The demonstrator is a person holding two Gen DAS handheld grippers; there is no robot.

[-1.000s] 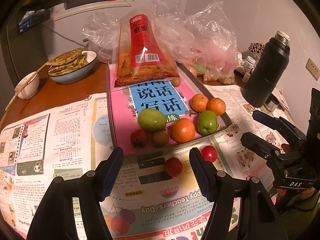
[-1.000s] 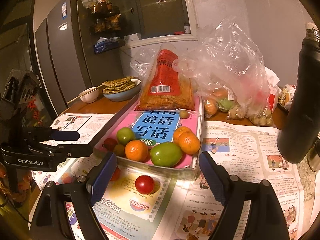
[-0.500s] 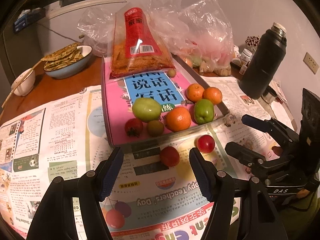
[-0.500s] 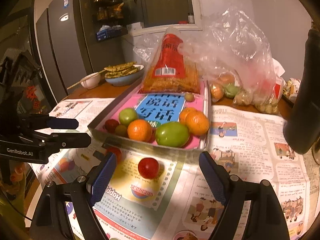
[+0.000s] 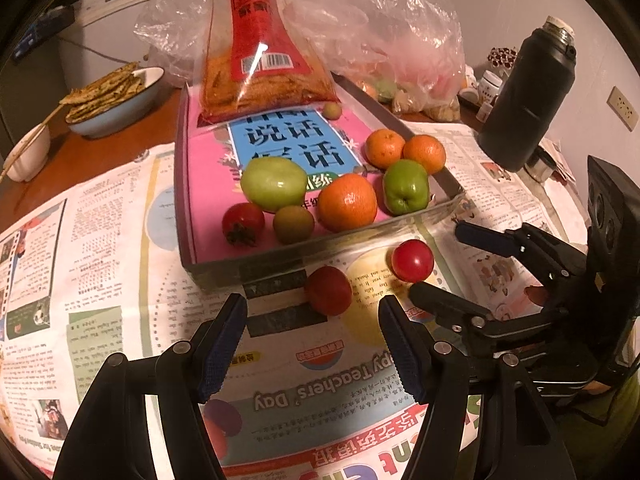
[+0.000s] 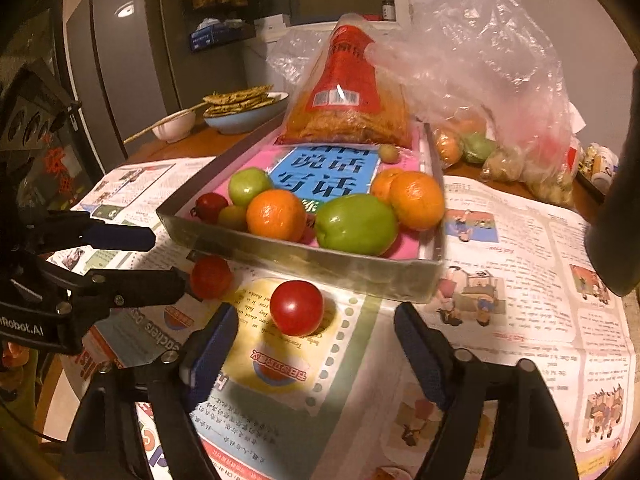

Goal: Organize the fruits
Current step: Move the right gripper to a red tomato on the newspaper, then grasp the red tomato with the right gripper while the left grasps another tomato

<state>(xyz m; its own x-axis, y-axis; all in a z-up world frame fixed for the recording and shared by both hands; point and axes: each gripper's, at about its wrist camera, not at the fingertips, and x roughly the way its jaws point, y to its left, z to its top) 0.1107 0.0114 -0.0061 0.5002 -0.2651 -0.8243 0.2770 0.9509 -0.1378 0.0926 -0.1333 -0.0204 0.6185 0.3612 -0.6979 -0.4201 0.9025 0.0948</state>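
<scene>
The fruits are in two places: most of them lie in a shallow grey tray (image 5: 416, 136) on the table, and two red ones lie on the newspaper (image 5: 100, 240) in front of the tray's near edge. At the far left of the table a small white bowl (image 5: 28, 156) holds a stick, and beside it a blue bowl (image 5: 120, 112) is full of flat pancakes. Inside the tray, on a pink book cover, I see from left to right a dark red fruit (image 5: 243, 224), a small brownish-green fruit (image 5: 293, 224) with a big pale green fruit (image 5: 274, 184) behind it, a large orange (image 5: 347, 202), a green fruit (image 5: 406, 187) and two smaller oranges (image 5: 404, 150) at the right edge. A red snack bag (image 5: 262, 56) leans at the tray's far end, with one little green fruit (image 5: 332, 111) just beside it. Behind the tray's right corner, a clear plastic bag (image 5: 400, 48) holds more fruit. A black flask (image 5: 528, 96) stands near the table's right edge.

The left red fruit (image 5: 328, 290) is dull and a little dark; the right red fruit (image 6: 297, 307) is round, smooth and shiny. The left gripper (image 5: 312, 322) has its jaws at a middle width, with the dull fruit just ahead of the gap, not touched. The right gripper (image 6: 316, 334) is closing its jaws; the shiny fruit sits just ahead of the gap, and the pads are not yet on it.
</scene>
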